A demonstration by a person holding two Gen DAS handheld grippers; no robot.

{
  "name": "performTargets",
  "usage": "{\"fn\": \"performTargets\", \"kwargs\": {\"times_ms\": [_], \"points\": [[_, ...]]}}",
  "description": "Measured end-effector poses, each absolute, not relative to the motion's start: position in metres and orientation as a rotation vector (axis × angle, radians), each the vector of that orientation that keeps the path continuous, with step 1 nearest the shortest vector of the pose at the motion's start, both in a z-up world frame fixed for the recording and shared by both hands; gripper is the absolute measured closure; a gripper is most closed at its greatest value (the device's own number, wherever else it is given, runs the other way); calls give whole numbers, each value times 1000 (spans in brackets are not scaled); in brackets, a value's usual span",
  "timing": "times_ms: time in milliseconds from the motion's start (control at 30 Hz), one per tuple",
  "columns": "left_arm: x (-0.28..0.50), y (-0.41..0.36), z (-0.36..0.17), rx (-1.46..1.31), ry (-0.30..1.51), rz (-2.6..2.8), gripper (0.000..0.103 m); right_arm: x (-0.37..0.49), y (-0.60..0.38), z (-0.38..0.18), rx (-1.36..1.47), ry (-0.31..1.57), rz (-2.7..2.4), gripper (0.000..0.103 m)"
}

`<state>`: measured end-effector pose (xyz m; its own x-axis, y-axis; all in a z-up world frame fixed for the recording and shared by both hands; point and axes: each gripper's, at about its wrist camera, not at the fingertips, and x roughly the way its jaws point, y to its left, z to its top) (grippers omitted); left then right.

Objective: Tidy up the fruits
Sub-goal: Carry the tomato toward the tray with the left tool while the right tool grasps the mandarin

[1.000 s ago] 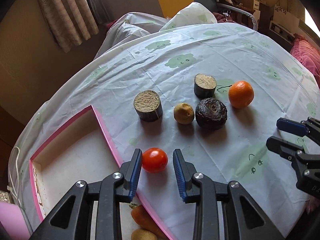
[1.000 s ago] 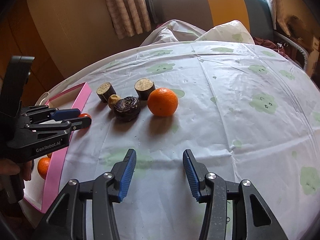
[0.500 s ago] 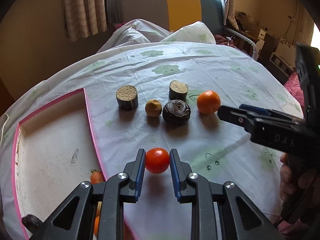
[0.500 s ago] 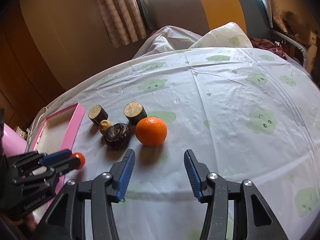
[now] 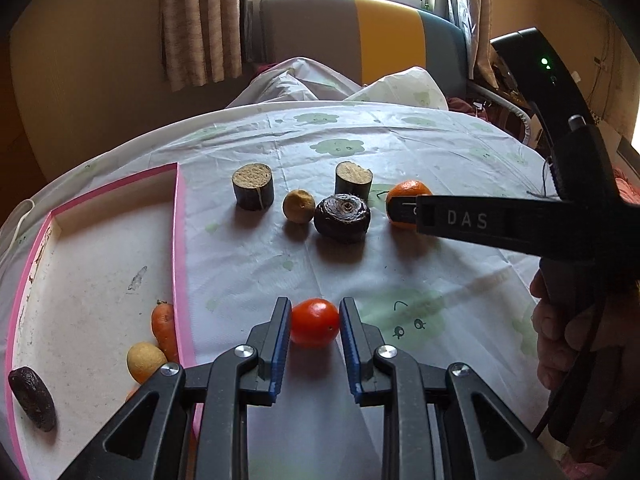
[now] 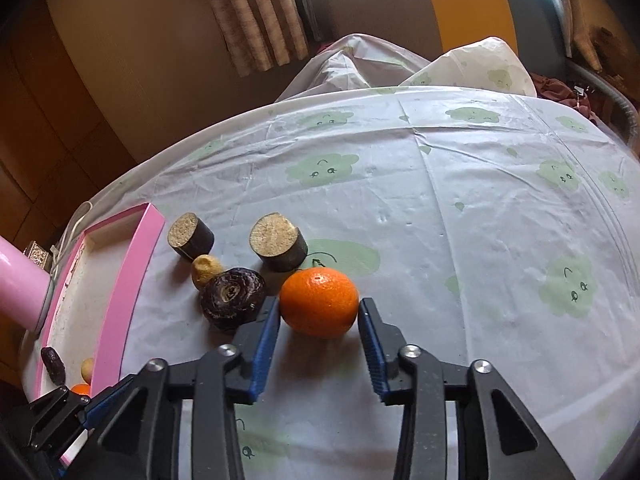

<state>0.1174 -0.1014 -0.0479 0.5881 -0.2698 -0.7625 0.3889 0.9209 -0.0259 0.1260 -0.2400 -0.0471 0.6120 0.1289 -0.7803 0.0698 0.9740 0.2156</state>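
My left gripper (image 5: 314, 322) is shut on a red tomato (image 5: 315, 323), held just above the tablecloth beside the pink-rimmed tray (image 5: 179, 240). My right gripper (image 6: 319, 312) is open, its jaws on either side of an orange (image 6: 319, 303) that rests on the table; the pads stand close to it. In the left wrist view the right gripper's finger covers part of the orange (image 5: 406, 196). A dark round fruit (image 6: 232, 298), a small brownish-yellow fruit (image 6: 206, 269) and two cut dark cylinders (image 6: 191, 236) (image 6: 279, 241) lie next to the orange.
The tray holds a carrot (image 5: 164, 330), a yellow fruit (image 5: 145, 361) and a dark oblong fruit (image 5: 32, 398). A pink cylinder (image 6: 18, 294) stands at the tray's left. The round table (image 6: 480, 220) has a cloud-print cover. A sofa stands behind it.
My left gripper has closed on the tomato and lifted back with it. My right gripper has moved forward until its open jaws flank the orange.
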Motion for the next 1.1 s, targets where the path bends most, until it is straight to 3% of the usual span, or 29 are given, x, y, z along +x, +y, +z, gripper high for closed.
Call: {"fn": "performTargets", "kwargs": {"times_ms": [533, 1100], "points": [[112, -95, -46, 73, 845, -376, 79, 69, -238, -44, 148, 902, 9, 66], [77, -55, -6, -10, 761, -316, 79, 39, -212, -40, 126, 880, 51, 66]]}}
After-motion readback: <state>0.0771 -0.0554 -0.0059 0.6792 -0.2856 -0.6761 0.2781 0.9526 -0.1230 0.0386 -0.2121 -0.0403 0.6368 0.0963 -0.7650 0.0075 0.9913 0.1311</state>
